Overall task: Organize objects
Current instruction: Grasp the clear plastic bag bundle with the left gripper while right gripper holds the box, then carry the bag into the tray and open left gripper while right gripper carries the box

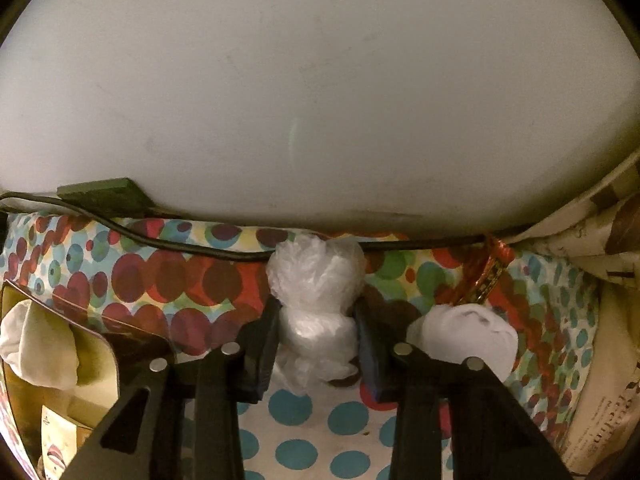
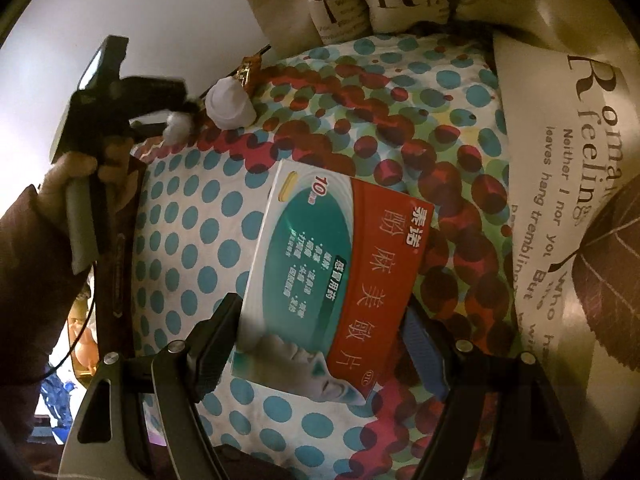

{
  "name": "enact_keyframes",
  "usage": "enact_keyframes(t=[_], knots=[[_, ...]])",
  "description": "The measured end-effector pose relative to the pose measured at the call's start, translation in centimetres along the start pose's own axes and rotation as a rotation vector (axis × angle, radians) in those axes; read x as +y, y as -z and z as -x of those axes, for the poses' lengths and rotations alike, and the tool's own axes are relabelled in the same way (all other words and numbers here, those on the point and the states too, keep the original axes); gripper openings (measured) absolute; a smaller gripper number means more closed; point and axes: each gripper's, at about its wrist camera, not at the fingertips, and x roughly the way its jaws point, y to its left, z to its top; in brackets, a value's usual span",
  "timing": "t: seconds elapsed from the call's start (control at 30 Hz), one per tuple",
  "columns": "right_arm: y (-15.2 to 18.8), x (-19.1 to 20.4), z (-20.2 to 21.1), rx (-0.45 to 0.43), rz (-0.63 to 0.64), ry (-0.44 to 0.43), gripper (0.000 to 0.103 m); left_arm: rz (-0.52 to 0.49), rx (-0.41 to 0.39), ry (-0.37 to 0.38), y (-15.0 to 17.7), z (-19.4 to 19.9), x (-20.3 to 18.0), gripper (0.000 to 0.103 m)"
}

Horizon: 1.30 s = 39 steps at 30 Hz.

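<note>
The crumpled plastic bag sits between the two fingers of the left gripper, which is closed on its lower part, and the bag lies on the dotted bedsheet close to the white wall. Just to the right of the bag there is a white rolled cloth, and behind that cloth a red and gold bangle; a black cable runs behind the bag along the wall. The right gripper holds a flat medicine box by its two long edges, above the same sheet and well apart from the bag. The bag is thin, soft and slippery film, so it may slide out of the pads, or only one loose layer may be caught. It may also drag the cable if it lifts straight up. The box is stiff glossy cardboard, and it may pivot or slip because the grip is near one end. At the left of the bag, an open container already holds pale cloth.
</note>
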Motion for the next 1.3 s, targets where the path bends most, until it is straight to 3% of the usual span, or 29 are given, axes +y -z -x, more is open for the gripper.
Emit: enact_keyframes(t=[0.1, 0.37, 0.73, 1.03, 1.3], knots=[[-0.1, 0.0, -0.1, 0.0, 0.0, -0.006, 0.075, -0.03, -0.022, 0.014, 0.5, 0.9, -0.2, 0.034], [-0.1, 0.8, 0.0, -0.007, 0.008, -0.018, 0.075, -0.114, -0.072, -0.031, 2.9, 5.0, -0.4, 0.034], [0.3, 2.6, 0.1, -0.014, 0.006, -0.04, 0.075, -0.123, -0.109, -0.07, 6.9, 11.1, 2.3, 0.034], [0.7, 5.6, 0.3, -0.021, 0.068, -0.055, 0.075, -0.064, -0.168, -0.11, 9.6, 15.7, 8.4, 0.034], [1.3, 6.6, 0.4, -0.026, 0.082, -0.058, 0.075, 0.035, -0.149, -0.107, 12.6, 17.6, 15.3, 0.034]])
